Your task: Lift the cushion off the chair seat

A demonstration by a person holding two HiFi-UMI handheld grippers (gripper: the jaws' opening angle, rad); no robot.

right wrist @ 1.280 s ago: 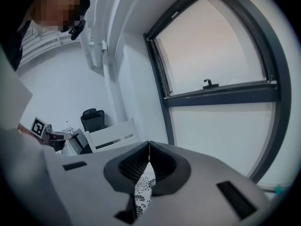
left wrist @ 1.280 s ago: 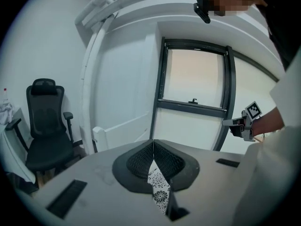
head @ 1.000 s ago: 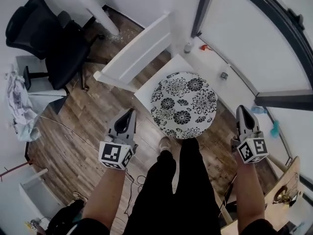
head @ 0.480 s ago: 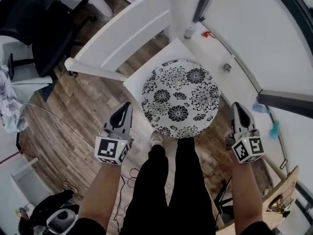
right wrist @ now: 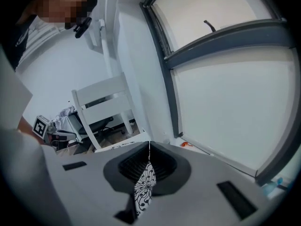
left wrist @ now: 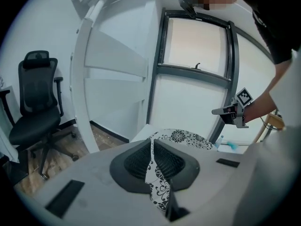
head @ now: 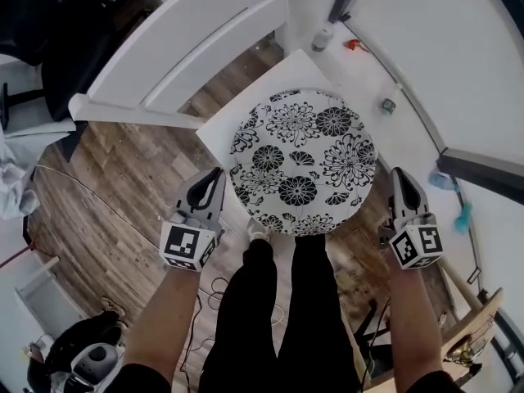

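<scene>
Both closed and empty, left gripper [head: 214, 178] and right gripper [head: 401, 177] flanking cushion [head: 303, 158] on chair [head: 214, 133]

A black office chair [left wrist: 35, 93] stands on the wooden plank floor [head: 123, 178].

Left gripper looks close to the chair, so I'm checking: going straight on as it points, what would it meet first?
Probably the near edge of the cushion on the chair seat, though depth is unclear.

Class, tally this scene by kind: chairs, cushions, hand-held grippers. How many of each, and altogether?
Chairs: 2 (white chair, black office chair)
Cushions: 1 (floral cushion)
Grippers: 2 (left gripper, right gripper)
Total: 5
</scene>
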